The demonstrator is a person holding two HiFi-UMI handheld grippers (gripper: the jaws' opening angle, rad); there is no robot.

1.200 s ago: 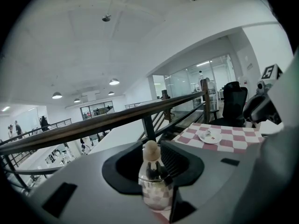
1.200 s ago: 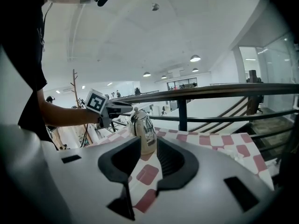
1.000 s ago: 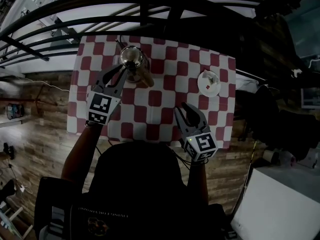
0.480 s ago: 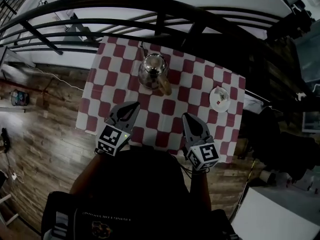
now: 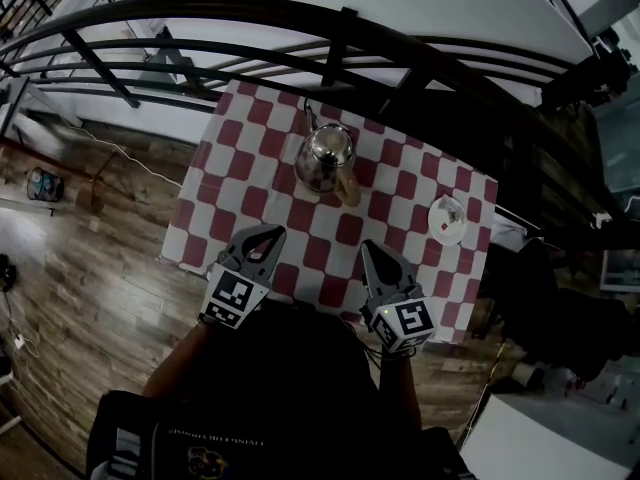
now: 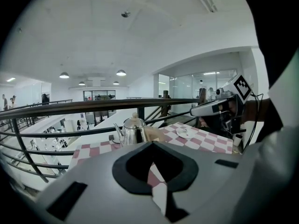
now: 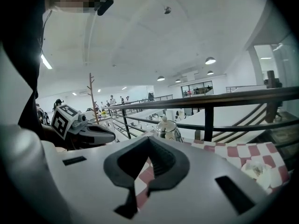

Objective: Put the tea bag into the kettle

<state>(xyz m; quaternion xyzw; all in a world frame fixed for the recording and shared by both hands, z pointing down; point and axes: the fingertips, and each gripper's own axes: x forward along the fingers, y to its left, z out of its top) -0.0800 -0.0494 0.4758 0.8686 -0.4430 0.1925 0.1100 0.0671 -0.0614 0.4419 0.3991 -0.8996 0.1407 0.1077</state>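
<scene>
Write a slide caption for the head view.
Left gripper and right gripper, both shut and empty, before the kettle and saucer on the checked cloth.

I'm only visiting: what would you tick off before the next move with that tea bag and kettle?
1. Left hand-held gripper empty: ok, jaws shut on nothing.
2. Right hand-held gripper ready to grasp: not ok, empty but shut.
3. Tea bag reachable on its saucer: ok.
4. Kettle upright on the checked tablecloth: ok.
5. Kettle open for the bag: not ok, its lid is on.
</scene>
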